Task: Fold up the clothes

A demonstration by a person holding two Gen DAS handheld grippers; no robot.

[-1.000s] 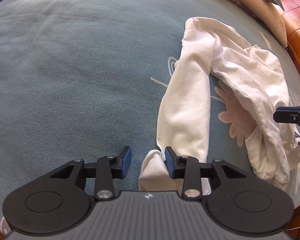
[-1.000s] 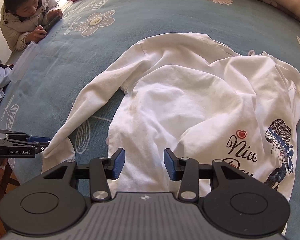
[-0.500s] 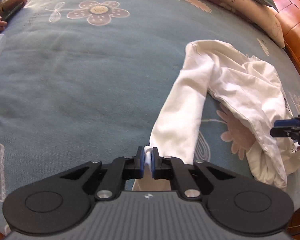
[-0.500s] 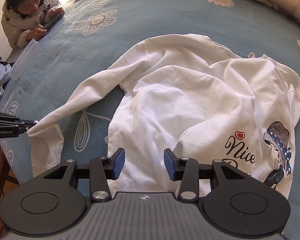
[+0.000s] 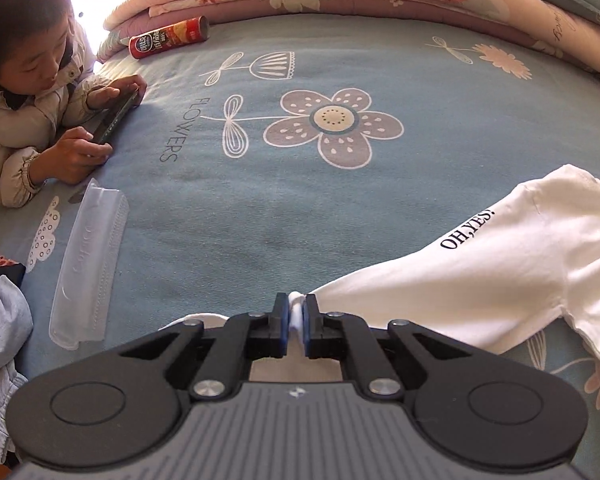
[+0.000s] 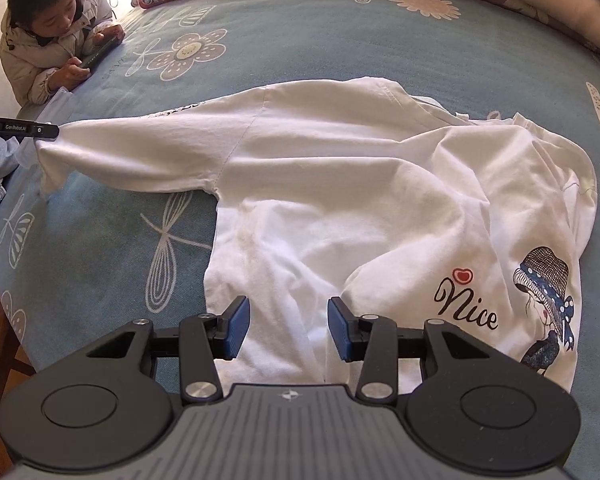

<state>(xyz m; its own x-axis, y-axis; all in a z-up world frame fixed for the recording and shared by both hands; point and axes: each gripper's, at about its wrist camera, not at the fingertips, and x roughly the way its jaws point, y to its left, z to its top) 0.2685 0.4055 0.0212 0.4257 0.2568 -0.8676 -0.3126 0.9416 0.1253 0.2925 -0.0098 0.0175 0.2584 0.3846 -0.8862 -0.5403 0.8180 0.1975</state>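
Cloth of the sleeve cuff (image 5: pixel 297 312) sits pinched between the closed jaws of the left gripper (image 5: pixel 297 326); the sleeve (image 5: pixel 480 268), printed "OH,YES!", runs right across the blue bedsheet (image 5: pixel 340 208). From the right wrist, the right gripper (image 6: pixel 288 322) hangs wide apart, empty, over the hem of the white shirt (image 6: pixel 360 200) lying rumpled on the bedsheet, sleeve drawn out leftward.

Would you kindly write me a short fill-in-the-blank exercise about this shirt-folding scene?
1. The left gripper is shut on the white shirt's ____.
2. The right gripper hovers over the shirt with its jaws ____.
3. Black lettering on the sleeve reads "OH, ____!"
4. The red can at the bed's far edge lies on its ____.

Missing words: sleeve; open; YES; side
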